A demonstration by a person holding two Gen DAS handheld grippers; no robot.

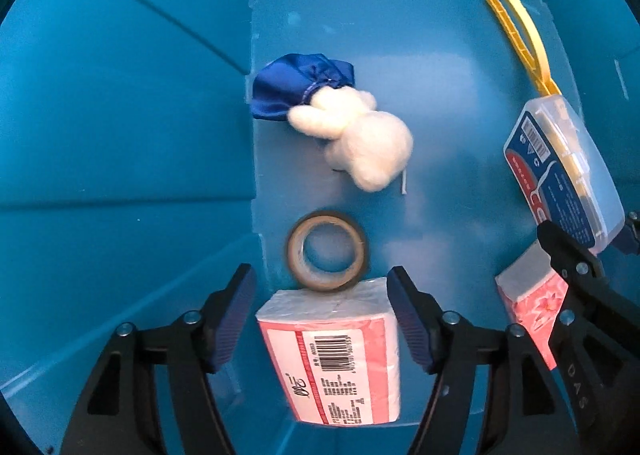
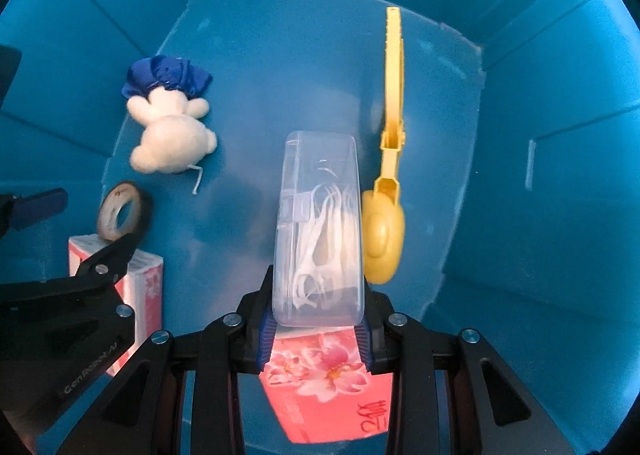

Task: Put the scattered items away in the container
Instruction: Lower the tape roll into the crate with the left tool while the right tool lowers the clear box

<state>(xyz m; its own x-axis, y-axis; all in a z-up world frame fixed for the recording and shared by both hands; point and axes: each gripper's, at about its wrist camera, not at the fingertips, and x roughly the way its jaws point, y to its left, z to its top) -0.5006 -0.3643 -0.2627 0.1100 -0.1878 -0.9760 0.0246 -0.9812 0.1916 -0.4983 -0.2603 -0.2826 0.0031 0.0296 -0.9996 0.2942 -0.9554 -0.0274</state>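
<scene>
Floral tissue pack [image 2: 332, 387]: top under floss-pick box [image 2: 318, 239], lower end cut by frame; barcoded tissue pack [image 1: 336, 359]: small print illegible

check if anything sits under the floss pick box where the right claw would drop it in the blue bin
Yes. The right claw is shut on the clear floss pick box, and a pink tissue pack lies on the bin floor right under it. A yellow clip tool lies close on its right.

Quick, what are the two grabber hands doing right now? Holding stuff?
Left gripper: open, tissue pack between its fingers, not pinched.
Right gripper: shut on the clear floss-pick box.
</scene>
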